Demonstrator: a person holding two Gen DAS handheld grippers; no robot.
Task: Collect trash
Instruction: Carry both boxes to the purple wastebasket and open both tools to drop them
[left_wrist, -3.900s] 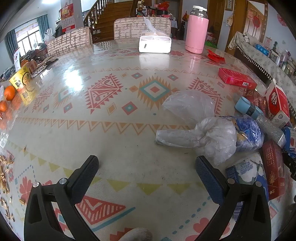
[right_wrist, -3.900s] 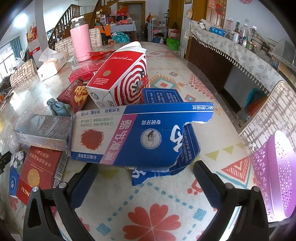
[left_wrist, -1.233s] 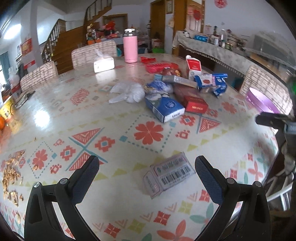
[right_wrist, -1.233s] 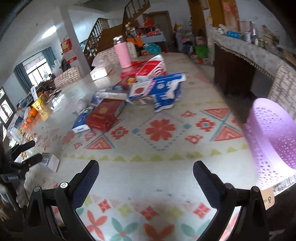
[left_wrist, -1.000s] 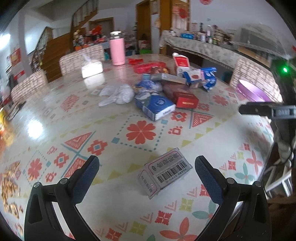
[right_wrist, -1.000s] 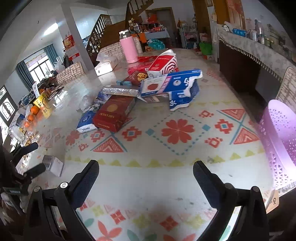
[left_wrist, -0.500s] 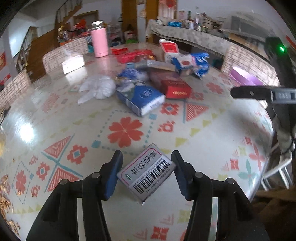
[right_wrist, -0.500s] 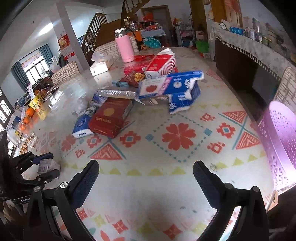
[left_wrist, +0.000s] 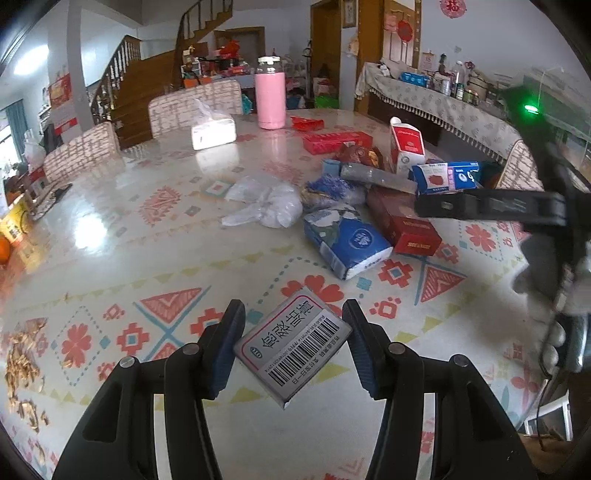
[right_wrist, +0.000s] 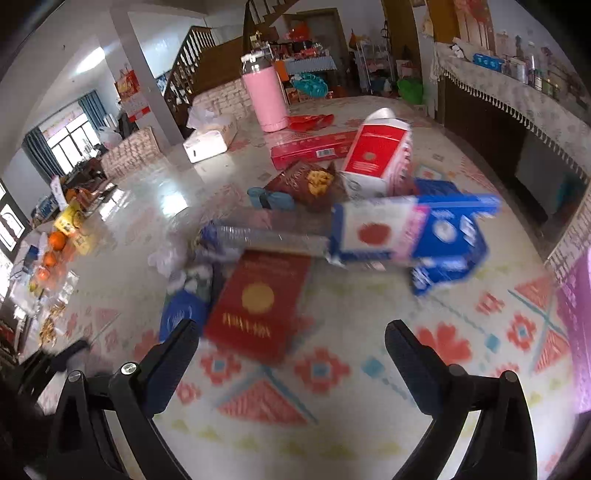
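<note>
My left gripper (left_wrist: 293, 345) is shut on a small white carton with a barcode (left_wrist: 293, 345), lifted a little off the patterned table (left_wrist: 147, 258). Behind it lies a pile of trash: a blue packet (left_wrist: 347, 240), a dark red box (left_wrist: 404, 221), a crumpled clear bag (left_wrist: 266, 205) and a red-and-white carton (left_wrist: 406, 147). My right gripper (right_wrist: 291, 343) is open and holds nothing; it hangs over the table just in front of the dark red box (right_wrist: 258, 299) and a blue-and-white torn box (right_wrist: 406, 229). The right gripper's arm (left_wrist: 491, 208) crosses the right side of the left wrist view.
A pink flask (left_wrist: 270, 98) and a white tissue box (left_wrist: 213, 131) stand at the far side. A purple perforated basket (right_wrist: 576, 325) sits at the table's right edge. Oranges (right_wrist: 55, 240) and nut shells (left_wrist: 22, 365) lie at the left. Chairs ring the table.
My left gripper closed on the barcode carton and raised it off the table. My right gripper moved in towards the trash pile, so the red box now looms close before it.
</note>
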